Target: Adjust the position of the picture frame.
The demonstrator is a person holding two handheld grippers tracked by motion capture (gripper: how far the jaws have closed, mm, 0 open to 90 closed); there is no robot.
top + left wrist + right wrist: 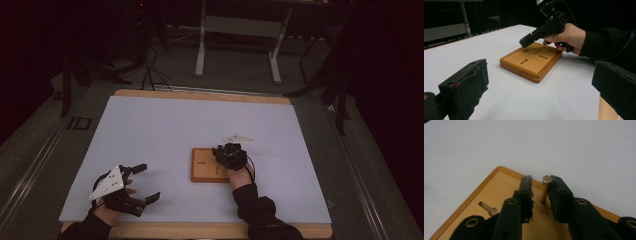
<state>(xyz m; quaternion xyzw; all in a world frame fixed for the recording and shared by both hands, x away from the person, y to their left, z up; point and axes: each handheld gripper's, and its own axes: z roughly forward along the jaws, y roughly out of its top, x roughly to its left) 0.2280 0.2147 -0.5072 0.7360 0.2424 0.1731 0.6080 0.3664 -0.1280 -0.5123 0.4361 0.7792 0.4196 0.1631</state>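
Progress looks early to us: a brass pin [545, 188] stands upright at the wooden board's [202, 175] far corner, touching the right gripper's [541, 192] one jaw, the jaws slightly apart, not clamping. Keyhole slots [524, 61] sit unfilled. Our left gripper [142, 182] rests wide open, holding nothing, well apart on the white table [165, 125].

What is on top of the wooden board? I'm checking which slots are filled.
On the wooden board, two keyhole-shaped slots sit open, and a brass peg stands between the right gripper's jaws. That gripper covers the rest.
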